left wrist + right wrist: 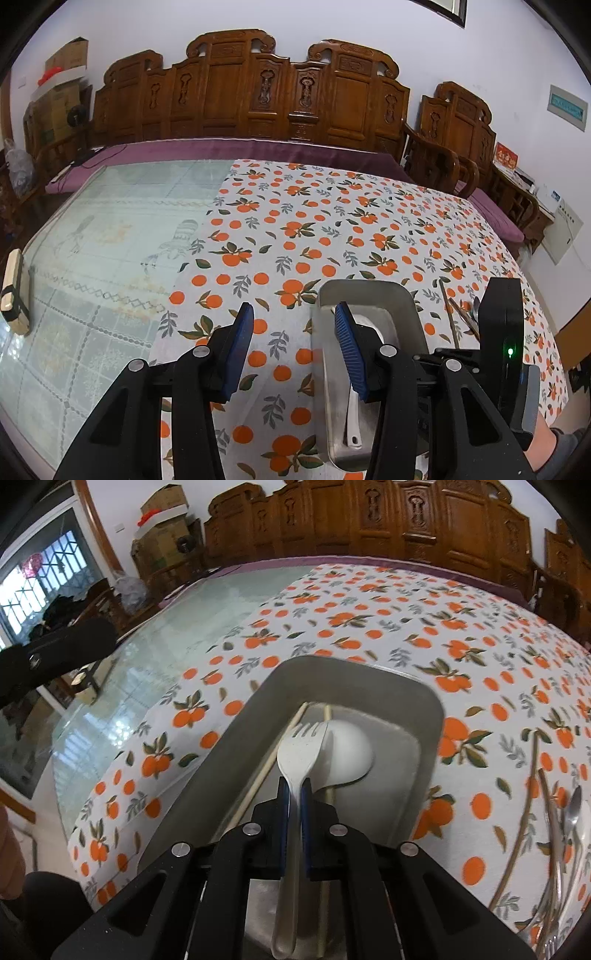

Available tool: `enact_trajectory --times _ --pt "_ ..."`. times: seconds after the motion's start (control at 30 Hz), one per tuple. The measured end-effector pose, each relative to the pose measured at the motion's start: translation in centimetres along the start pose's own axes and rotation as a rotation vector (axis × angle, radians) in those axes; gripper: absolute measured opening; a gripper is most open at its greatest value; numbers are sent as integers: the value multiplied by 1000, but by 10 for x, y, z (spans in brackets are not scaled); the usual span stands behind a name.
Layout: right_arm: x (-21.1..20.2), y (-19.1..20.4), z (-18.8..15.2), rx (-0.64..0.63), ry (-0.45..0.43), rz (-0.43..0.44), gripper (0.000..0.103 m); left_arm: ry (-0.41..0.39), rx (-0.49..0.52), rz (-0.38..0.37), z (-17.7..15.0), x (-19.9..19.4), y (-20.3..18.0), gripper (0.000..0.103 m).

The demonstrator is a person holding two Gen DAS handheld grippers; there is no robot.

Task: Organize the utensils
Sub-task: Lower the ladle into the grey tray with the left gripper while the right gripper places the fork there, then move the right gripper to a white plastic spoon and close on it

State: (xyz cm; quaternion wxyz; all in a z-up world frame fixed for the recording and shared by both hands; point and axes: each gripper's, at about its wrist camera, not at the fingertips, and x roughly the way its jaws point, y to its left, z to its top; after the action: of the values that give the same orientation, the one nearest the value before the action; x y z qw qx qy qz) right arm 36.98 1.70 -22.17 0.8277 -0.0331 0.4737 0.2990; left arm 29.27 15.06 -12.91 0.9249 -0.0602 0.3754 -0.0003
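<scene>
While the right gripper (294,794) is clamping the white fork (300,753) above the metal tray (243,734), a white spoon (347,753) and wooden chopsticks (266,771) are lying inside it. The left gripper (294,328) is hanging open over the bench (280,221) (orange-print cloth). More utensils (565,834) are lying right of the tray.

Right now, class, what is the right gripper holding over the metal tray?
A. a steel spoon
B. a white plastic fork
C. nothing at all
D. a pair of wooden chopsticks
B: the right gripper is shut on the white fork, its tines pointing out over the metal tray.
</scene>
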Motion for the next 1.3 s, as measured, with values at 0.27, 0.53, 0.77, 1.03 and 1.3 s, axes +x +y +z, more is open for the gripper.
enact_trajectory --times 0.27,0.53,0.77,1.03,1.3 --pt "-16 0 -4 -38 -38 -5 24 4 2 6 -1 2 -1 46" --pt "-51 -16 -10 -56 -83 -17 24 4 29 -1 -3 4 -17 51" --pt "-116 -65 -39 -20 -142 -82 24 10 87 -32 -8 10 -56 59" --pt "-150 -134 -82 21 -149 -239 24 24 173 -73 -22 17 -107 59" --pt "-144 -172 -102 73 -161 -285 29 39 217 -123 -36 22 -144 59"
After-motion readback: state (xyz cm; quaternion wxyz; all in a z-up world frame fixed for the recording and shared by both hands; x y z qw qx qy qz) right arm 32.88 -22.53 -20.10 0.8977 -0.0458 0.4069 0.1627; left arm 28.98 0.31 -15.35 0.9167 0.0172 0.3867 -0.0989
